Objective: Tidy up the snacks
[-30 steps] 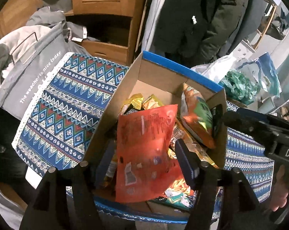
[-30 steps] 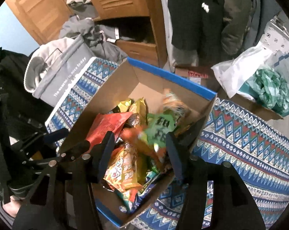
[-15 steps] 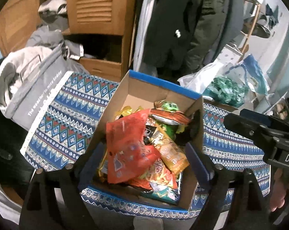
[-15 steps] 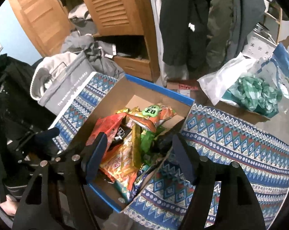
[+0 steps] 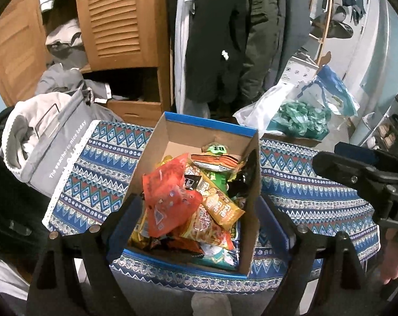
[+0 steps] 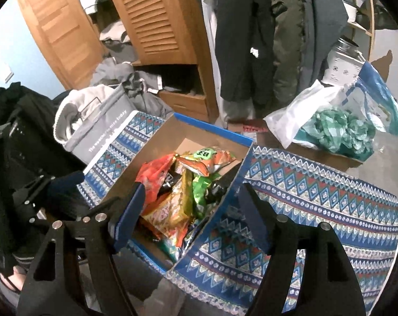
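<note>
Snack packets (image 5: pixel 193 205), heaped in the cardboard box (image 5: pixel 156 158) with the blue rim, box sitting on the patterned cloth (image 5: pixel 317 192). Nothing loose on the cloth itself, so all packets in view already gathered inside; could be a tidy-up done or a sort about to start, no telling which.

Left gripper (image 5: pixel 196 226) above the near end of the box, fingers spread wide, nothing between them. Right gripper (image 6: pixel 191 210) likewise spread and empty, hanging over the box's right wall. Box straight ahead of and below both. Left looks the better centred over the pile; right set off toward the cloth side.

Box long axis running away from the left camera, near end to far end. Top of the heap: red packet (image 5: pixel 167 197) lying crumpled, roughly along that axis; yellow packet (image 5: pixel 220 208) slanting from far-left to near-right; orange-and-green packet (image 5: pixel 214 158) lying crosswise at the far end.
</note>
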A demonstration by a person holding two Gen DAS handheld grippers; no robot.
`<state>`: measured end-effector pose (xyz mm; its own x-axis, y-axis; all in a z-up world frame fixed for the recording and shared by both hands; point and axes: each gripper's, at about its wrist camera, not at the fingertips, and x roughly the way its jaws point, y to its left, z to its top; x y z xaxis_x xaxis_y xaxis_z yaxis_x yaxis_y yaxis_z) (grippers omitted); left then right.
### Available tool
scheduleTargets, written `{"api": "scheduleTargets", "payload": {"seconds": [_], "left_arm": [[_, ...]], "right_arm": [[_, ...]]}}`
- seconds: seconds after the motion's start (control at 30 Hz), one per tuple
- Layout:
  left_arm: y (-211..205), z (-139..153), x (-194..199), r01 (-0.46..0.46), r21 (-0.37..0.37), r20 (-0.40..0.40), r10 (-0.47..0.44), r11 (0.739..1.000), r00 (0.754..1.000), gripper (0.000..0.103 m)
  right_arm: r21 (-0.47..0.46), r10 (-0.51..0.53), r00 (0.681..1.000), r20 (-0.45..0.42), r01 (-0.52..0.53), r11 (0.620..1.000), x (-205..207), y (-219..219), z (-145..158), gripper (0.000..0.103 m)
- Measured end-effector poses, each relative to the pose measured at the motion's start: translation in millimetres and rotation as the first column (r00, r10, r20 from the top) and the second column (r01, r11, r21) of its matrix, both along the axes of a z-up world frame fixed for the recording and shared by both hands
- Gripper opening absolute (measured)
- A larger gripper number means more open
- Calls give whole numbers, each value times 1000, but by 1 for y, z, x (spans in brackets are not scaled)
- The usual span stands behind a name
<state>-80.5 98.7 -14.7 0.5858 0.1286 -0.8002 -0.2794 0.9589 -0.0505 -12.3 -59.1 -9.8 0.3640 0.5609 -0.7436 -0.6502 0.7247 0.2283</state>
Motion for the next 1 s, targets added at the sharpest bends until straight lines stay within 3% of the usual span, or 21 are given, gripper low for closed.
{"api": "scheduleTargets", "payload": {"seconds": [0.5, 1.0], "left_arm": [[-13, 12, -12, -24, 10, 41, 24, 1000, 999, 94], [-24, 12, -6, -11, -13, 24, 11, 1000, 1000, 94]], "right_arm": [[10, -26, 1000, 17, 26, 1000, -6, -33, 3, 73], [-5, -43, 999, 28, 44, 999, -3, -48, -1, 73]]}}
